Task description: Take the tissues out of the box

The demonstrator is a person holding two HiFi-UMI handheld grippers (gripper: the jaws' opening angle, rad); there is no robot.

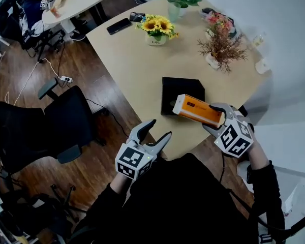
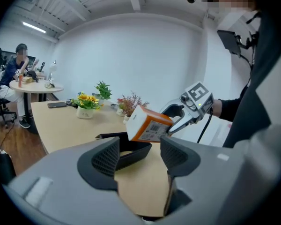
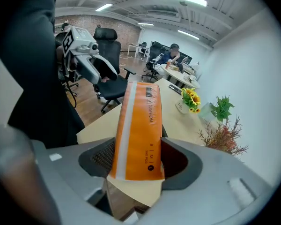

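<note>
A: Right gripper (image 1: 216, 119), quick?

B: Clamped on the orange carton (image 1: 195, 110). Its own view shows both pads against the carton's long sides, with the carton running away from the camera. The size letters S, M, L are readable on the orange face there and in no other view.

A: Where's the carton relative to the table?

B: The head view has it in the air, tilted, over the near right part of the black open box (image 1: 180, 83). That box sits on the tan table (image 1: 142, 60) by the near edge. I can't tell from the head view whether the carton touches the box.

A: Does the left gripper view help?

B: Yes. It looks side-on and shows the carton clear above the black box's rim. It also shows the carton's white end and a barcode panel, which the other two views hide.

A: Left gripper (image 1: 159, 129)?

B: Jaws spread, nothing between them, only table surface and the box beyond. In the head view it's off the table edge, by the person's lap.

A: Anything else?

B: There's a sunflower pot (image 1: 156, 27) and a phone (image 1: 119, 26) at the far side of the table. Only the right gripper view catches the left gripper from the front, with a black office chair (image 3: 107, 46) behind it.
</note>
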